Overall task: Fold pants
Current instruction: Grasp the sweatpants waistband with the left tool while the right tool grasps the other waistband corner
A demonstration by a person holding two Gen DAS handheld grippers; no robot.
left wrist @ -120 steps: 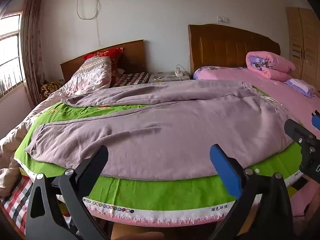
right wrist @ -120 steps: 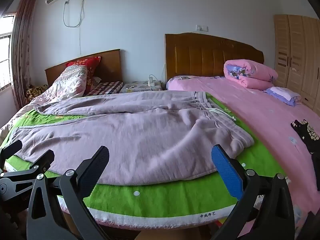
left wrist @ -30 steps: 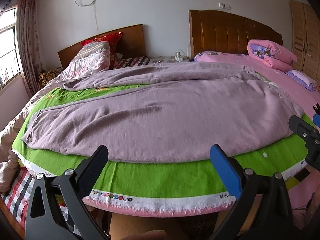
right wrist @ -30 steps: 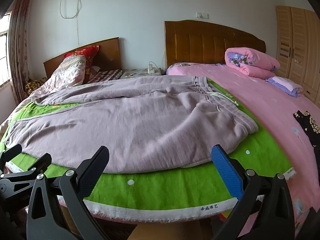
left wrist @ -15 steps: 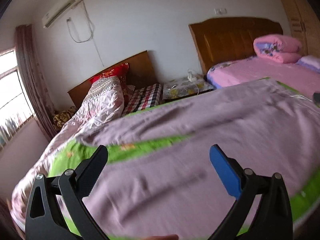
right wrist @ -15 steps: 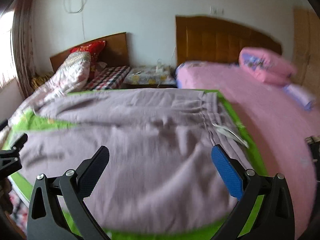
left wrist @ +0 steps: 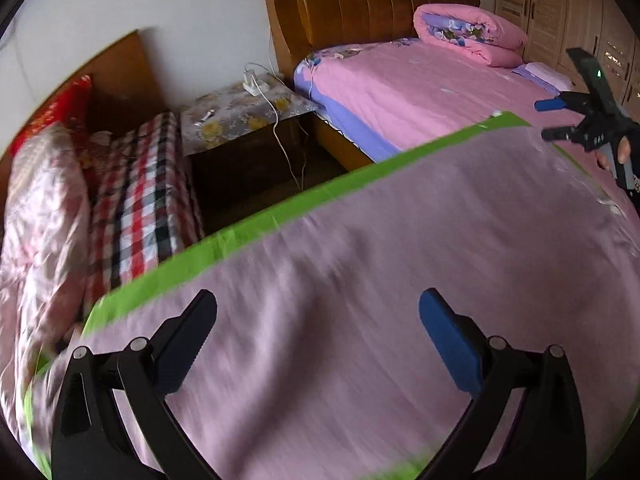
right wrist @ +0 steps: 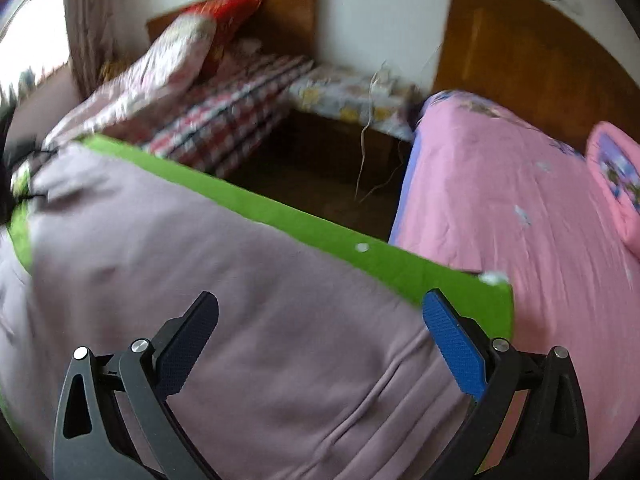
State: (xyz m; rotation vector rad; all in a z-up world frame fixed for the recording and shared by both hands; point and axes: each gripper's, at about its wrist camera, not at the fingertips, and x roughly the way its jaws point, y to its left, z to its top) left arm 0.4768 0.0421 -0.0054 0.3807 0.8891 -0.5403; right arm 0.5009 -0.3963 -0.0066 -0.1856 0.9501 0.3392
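Observation:
The mauve pants [left wrist: 360, 264] lie spread flat on a green board [left wrist: 256, 224]. My left gripper [left wrist: 318, 336] is open and empty, hovering over the far part of the pants near the far edge. My right gripper [right wrist: 320, 336] is open and empty over the waistband end [right wrist: 360, 400], close to the board's far right corner [right wrist: 492, 300]. The right gripper also shows at the right edge of the left wrist view [left wrist: 576, 120], open. Both views are blurred by motion.
Beyond the board's far edge is a dark gap with a nightstand [left wrist: 240, 112] and a hanging white cable [left wrist: 284, 144]. A plaid-covered bed [left wrist: 136, 196] lies to the left, a pink bed [left wrist: 432, 88] with a rolled pink quilt [left wrist: 468, 32] to the right.
Both grippers have moved forward from the near edge, across the pants to the far side of the board. They stay open. The pants have not moved.

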